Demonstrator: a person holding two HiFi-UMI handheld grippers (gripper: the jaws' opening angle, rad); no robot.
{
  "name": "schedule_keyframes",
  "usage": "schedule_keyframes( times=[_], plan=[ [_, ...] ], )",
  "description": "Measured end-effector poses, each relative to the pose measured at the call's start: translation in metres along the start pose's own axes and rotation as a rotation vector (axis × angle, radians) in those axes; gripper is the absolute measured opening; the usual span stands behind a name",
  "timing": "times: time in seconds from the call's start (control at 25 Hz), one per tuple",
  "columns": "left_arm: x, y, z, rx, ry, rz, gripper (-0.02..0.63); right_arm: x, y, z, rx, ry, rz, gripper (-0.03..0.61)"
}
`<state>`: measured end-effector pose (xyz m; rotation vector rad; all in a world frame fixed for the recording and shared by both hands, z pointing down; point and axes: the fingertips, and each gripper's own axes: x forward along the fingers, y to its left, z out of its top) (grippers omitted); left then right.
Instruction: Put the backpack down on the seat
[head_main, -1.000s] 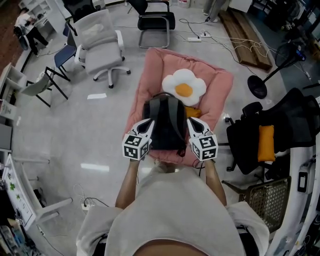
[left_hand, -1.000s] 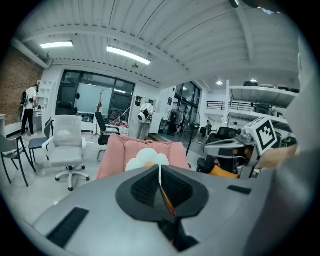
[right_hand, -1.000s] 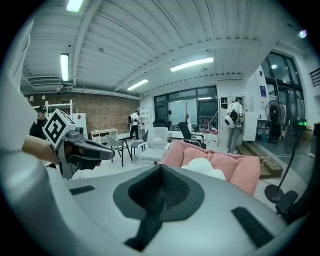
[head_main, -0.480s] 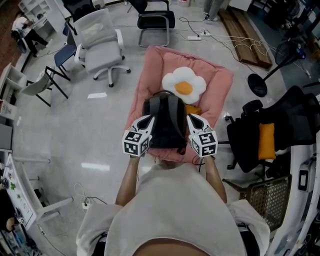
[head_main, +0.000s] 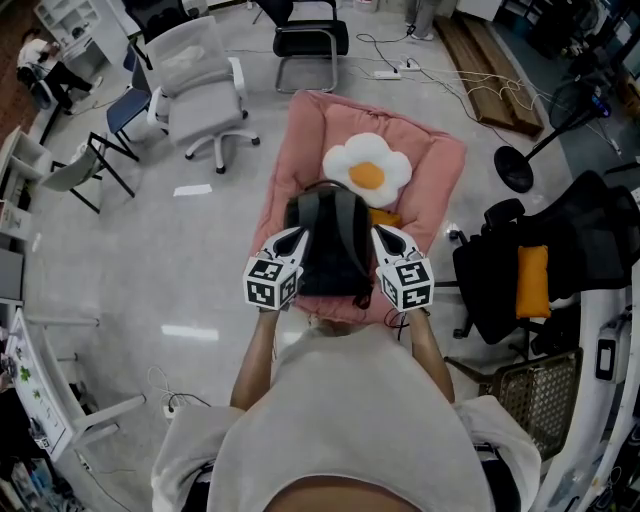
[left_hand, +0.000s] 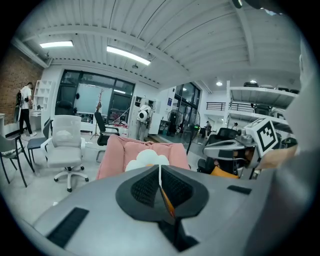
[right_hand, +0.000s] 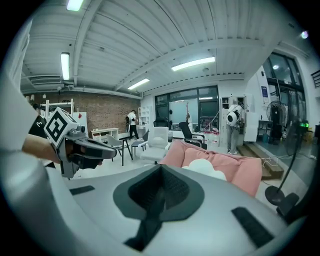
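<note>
left gripper (head_main: 298, 236): jaws pinching closed on a thin strap (left_hand: 169, 206) of the backpack (head_main: 330, 250)
right gripper (head_main: 379, 234): jaws clamping together on a dark strap (right_hand: 148, 220)
backpack: hanging between both grippers, over the front of the pink seat (head_main: 300, 130); contact with the seat unclear
seat: lying on the floor, egg cushion (head_main: 367, 172) sitting on it

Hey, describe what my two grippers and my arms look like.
Both the left gripper and right gripper are white with black trim, tapering forward, each carrying a cube of black-and-white square markers. Up close they are grey with dark mesh pads. You wear a pale short-sleeved shirt.
</note>
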<state>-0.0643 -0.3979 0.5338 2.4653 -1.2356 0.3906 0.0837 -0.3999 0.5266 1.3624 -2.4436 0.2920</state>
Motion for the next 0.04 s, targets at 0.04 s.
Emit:
schedule_keyframes(
  times=[0.04],
  plan=[
    [0.0004,0.0008,0.0004,-0.003,0.000,-0.002,0.020,0.0010,0.0003,0.0006,-0.002,0.001,0.001,-0.003]
  ],
)
